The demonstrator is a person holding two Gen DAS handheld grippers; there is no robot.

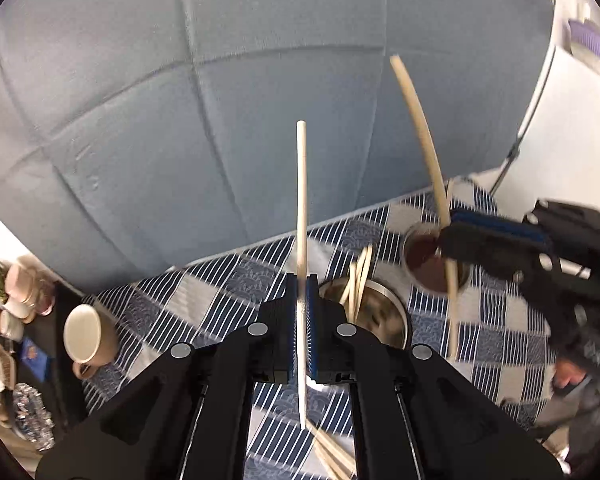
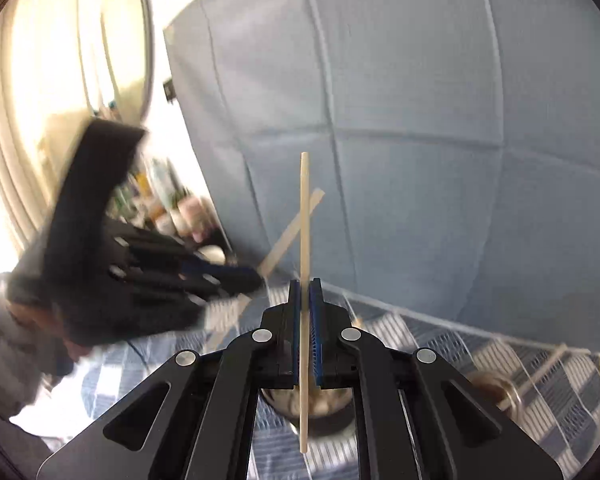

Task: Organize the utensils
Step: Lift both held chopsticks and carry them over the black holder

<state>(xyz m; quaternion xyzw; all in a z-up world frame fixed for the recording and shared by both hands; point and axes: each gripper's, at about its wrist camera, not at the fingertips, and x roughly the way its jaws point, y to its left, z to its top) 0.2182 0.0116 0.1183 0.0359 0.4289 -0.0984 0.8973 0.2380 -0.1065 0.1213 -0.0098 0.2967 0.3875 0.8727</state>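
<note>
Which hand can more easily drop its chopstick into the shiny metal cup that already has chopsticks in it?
Probably left. The left gripper, shut on a pale wooden chopstick, sits right beside that shiny steel cup. The right gripper hangs over the other, brown-inside cup instead.

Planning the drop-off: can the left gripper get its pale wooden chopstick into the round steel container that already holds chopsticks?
Probably yes: the left gripper, shut on its pale wooden chopstick, is just beside the steel container, whose open mouth looks unblocked.
</note>
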